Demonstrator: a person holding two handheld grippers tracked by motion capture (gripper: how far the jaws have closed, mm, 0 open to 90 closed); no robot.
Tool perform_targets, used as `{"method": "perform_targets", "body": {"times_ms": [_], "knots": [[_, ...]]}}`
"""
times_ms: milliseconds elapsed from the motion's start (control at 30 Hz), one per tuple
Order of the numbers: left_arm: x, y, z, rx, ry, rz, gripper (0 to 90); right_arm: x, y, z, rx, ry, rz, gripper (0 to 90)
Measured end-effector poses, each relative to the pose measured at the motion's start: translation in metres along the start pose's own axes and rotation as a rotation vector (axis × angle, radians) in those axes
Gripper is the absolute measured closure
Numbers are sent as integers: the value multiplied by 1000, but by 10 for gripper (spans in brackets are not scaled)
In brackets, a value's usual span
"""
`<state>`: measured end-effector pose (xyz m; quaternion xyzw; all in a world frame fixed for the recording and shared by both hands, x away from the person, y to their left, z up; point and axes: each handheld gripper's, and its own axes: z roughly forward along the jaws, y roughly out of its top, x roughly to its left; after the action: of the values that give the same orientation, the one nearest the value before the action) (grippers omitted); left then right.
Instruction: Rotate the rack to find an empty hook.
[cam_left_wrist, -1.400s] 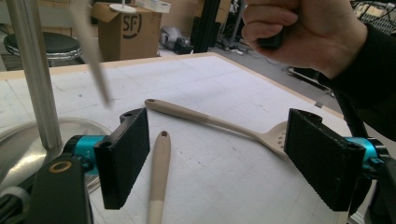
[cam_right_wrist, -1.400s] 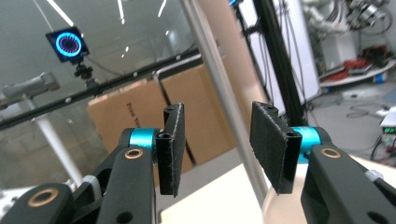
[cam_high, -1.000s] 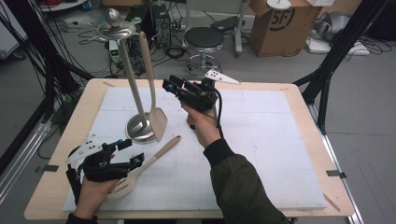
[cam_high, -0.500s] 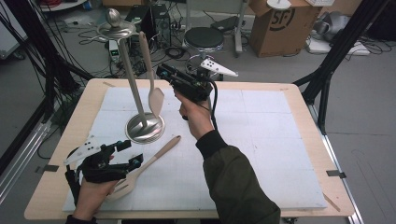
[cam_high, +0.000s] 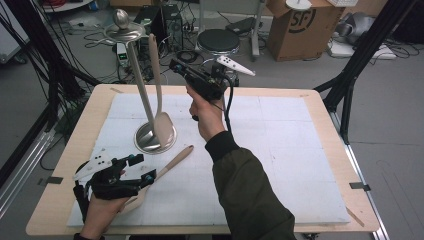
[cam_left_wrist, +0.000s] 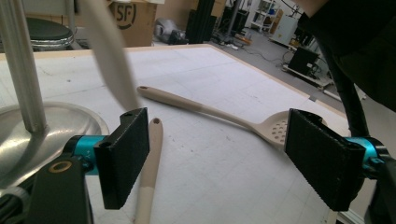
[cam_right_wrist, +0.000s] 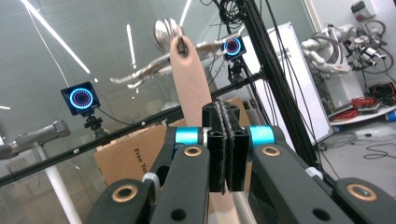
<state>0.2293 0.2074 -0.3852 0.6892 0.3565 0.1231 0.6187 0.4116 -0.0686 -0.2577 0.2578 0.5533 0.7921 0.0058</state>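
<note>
Upright, spoon (cam_high: 156, 80) beyond right tool (cam_high: 176, 65)

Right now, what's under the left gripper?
Under the left gripper, fingers open, lie two beige utensils on the white mat: a spoon handle and a slotted spatula. The spoon's bowl end is covered.

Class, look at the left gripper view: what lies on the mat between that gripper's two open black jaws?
Two beige utensils: a handle end near the left jaw and a slotted spatula stretching toward the right jaw; the left gripper touches neither.
</note>
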Motion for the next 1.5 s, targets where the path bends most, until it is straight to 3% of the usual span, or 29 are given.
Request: {"method": "perform_targets", "body": {"times_ms": [633, 1033, 1300, 1400, 1500], "knots": [[1, -1, -5, -9, 7, -8, 231, 3, 31, 35, -64, 0, -20, 896], [2, -1, -8, -14, 13, -8, 231, 1, 36, 53, -25, 6, -19, 896], [1, -1, -9, -14, 12, -5, 231, 3, 35, 50, -25, 20, 4, 896], [0, -1, -9, -14, 14, -6, 231, 3, 35, 47, -20, 23, 0, 896], [0, -1, -8, -11, 14, -5, 231, 1, 34, 48, -3, -2, -33, 896]]}}
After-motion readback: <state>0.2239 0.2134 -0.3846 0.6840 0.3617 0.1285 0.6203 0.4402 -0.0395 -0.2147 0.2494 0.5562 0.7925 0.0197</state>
